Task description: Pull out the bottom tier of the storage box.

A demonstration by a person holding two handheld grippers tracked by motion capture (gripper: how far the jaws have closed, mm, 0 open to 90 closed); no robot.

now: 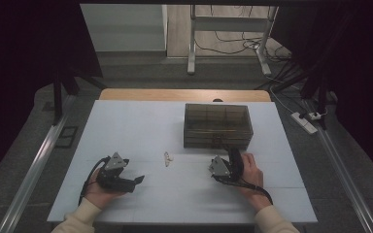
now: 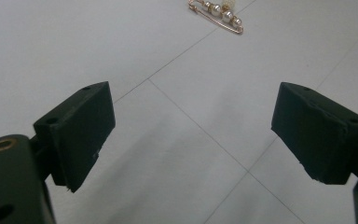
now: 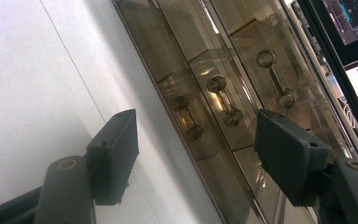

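1. Brooch (image 1: pixel 167 158) lies at the centre of the high view on the white tabletop (image 1: pixel 126 126), between the two grippers; the left gripper view shows its pearls and gold pin (image 2: pixel 219 14) at the top edge.
2. Left gripper (image 1: pixel 137 180), lower left, has its fingers (image 2: pixel 81 130) wide and empty.
3. Smoky drawer box (image 1: pixel 217 125) sits right of centre; its bar handles (image 3: pixel 223 100) appear in the right gripper view.
4. Right gripper (image 1: pixel 226 162) faces that box, fingers (image 3: pixel 289 154) wide, gripping nothing.
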